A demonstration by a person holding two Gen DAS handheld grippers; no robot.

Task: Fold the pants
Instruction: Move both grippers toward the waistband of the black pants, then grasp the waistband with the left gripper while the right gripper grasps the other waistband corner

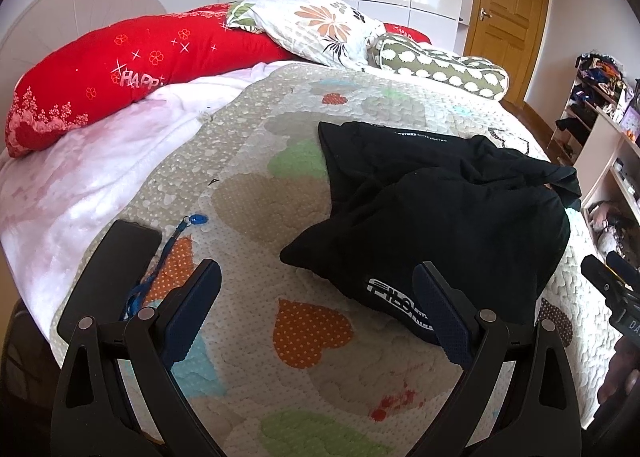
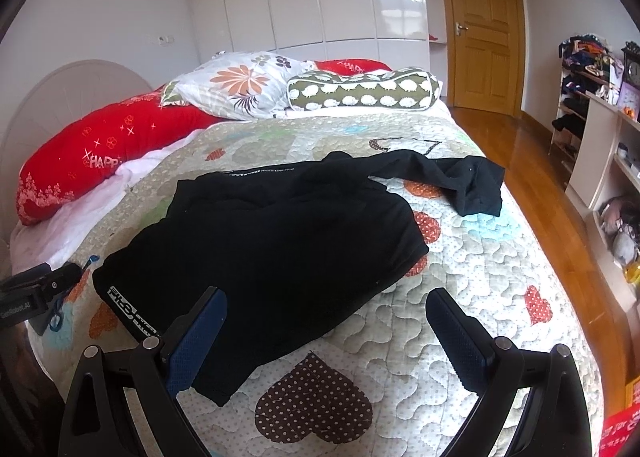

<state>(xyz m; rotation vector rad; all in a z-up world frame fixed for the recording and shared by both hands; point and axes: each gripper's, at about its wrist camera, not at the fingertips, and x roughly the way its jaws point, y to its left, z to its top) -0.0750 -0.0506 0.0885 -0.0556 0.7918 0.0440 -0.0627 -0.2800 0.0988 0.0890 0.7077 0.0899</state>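
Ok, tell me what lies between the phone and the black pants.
Left wrist view: a blue lanyard beside the phone, then bare quilt up to the pants.

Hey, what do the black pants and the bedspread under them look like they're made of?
The black pants look like soft matte knit, perhaps cotton jersey: they slump in limp folds without sheen, with a white printed logo. The bedspread looks like quilted cotton: puffy stitched cells and dotted heart patches. Exact fibres can't be told.

Count on bed: 1 black pants (image 2: pixel 272 241); 4 pillows (2 red (image 2: pixel 100 153), 1 floral (image 2: pixel 240 83), 1 green patterned bolster (image 2: pixel 362 91)); 1 phone (image 1: pixel 110 281); 1 blue lanyard (image 1: pixel 168 253); 2 grippers, left (image 1: pixel 316 313) and right (image 2: pixel 326 337).
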